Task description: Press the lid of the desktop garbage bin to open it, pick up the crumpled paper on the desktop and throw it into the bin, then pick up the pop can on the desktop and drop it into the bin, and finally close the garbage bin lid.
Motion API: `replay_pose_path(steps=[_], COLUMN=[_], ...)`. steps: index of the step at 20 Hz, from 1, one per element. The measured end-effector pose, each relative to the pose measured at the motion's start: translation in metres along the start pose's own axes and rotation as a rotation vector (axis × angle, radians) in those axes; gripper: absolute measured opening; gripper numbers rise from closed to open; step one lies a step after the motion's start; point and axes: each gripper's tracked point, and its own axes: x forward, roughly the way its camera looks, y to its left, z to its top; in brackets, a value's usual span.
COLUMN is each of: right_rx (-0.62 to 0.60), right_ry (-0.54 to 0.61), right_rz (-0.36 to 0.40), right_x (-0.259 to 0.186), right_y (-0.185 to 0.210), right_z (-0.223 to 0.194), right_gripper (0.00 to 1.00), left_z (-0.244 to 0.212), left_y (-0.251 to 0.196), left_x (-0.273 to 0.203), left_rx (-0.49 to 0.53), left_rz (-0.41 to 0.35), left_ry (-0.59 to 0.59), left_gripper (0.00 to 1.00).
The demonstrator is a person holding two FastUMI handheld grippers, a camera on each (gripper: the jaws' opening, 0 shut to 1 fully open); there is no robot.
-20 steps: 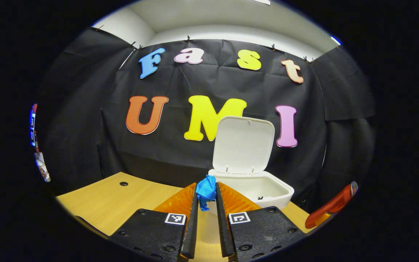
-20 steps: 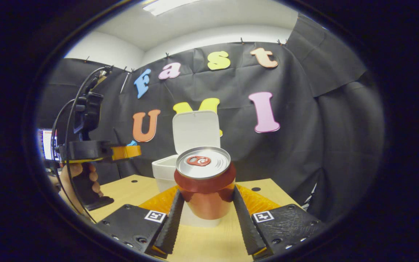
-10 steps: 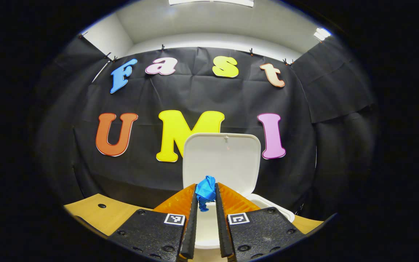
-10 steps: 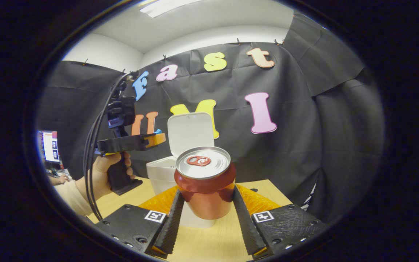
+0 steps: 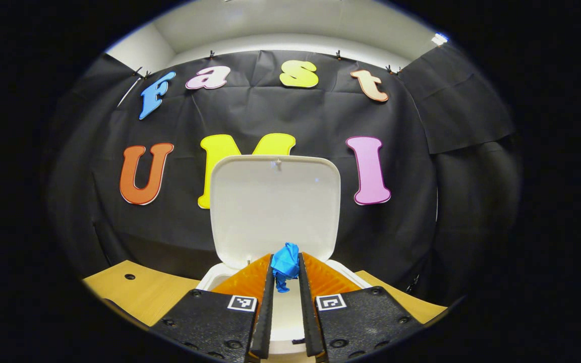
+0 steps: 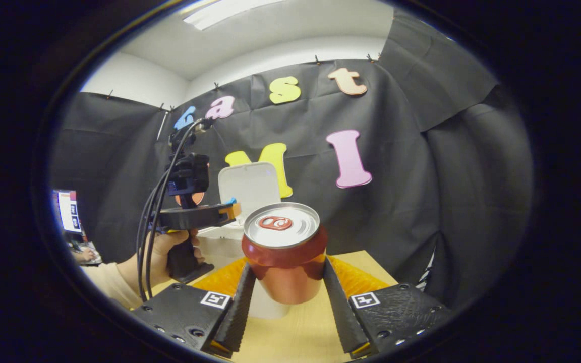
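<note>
In the left gripper view my left gripper (image 5: 285, 269) is shut on a crumpled blue paper (image 5: 285, 264), held above the open white bin (image 5: 210, 275). The bin's lid (image 5: 275, 206) stands upright behind it. In the right gripper view my right gripper (image 6: 286, 275) is shut on a red pop can (image 6: 284, 252) with a silver top, lifted over the wooden desk (image 6: 300, 333). That view also has the left gripper (image 6: 230, 212), held by a hand (image 6: 157, 252), over the bin (image 6: 220, 242) with the lid (image 6: 247, 184) raised.
The wooden desk (image 5: 134, 295) has a small round hole (image 5: 129, 277) at the left. A screen (image 6: 68, 212) glows at the far left of the right gripper view. A sleeve (image 6: 106, 285) reaches in below the hand.
My left gripper has carried the blue paper toward the bin and now hovers over its opening. The right gripper keeps hold of the can and has drifted slightly.
</note>
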Motion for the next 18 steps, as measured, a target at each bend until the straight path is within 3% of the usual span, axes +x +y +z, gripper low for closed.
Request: replay_pose_path(steps=[6,8,10,11,16,18], right_rx=[0.027,0.019,0.003,0.0,0.019,0.032], right_ry=[0.011,0.004,-0.003,-0.011,-0.01,0.002], right_rz=[-0.016,-0.013,-0.028,-0.037,-0.066,-0.044], right_x=[0.002,0.001,0.002,0.002,0.005,0.006], right_y=[-0.011,-0.01,-0.012,-0.013,-0.01,0.004], right_z=[-0.002,-0.002,-0.001,0.0,-0.005,-0.008], right_gripper=[0.72,0.72,0.71,0.71,0.72,0.72], left_z=[-0.025,-0.029,-0.028,-0.027,-0.003,0.001], left_y=[-0.015,-0.018,-0.016,-0.016,0.007,0.014], left_x=[0.01,0.009,0.006,0.004,-0.017,-0.029], left_rx=[0.003,-0.007,-0.053,-0.061,-0.045,-0.042], left_rz=[-0.017,-0.025,-0.016,-0.014,0.045,0.06], left_ry=[0.088,0.103,0.094,0.09,0.016,-0.001], left_gripper=[0.29,0.43,0.72,0.78,0.83,0.88])
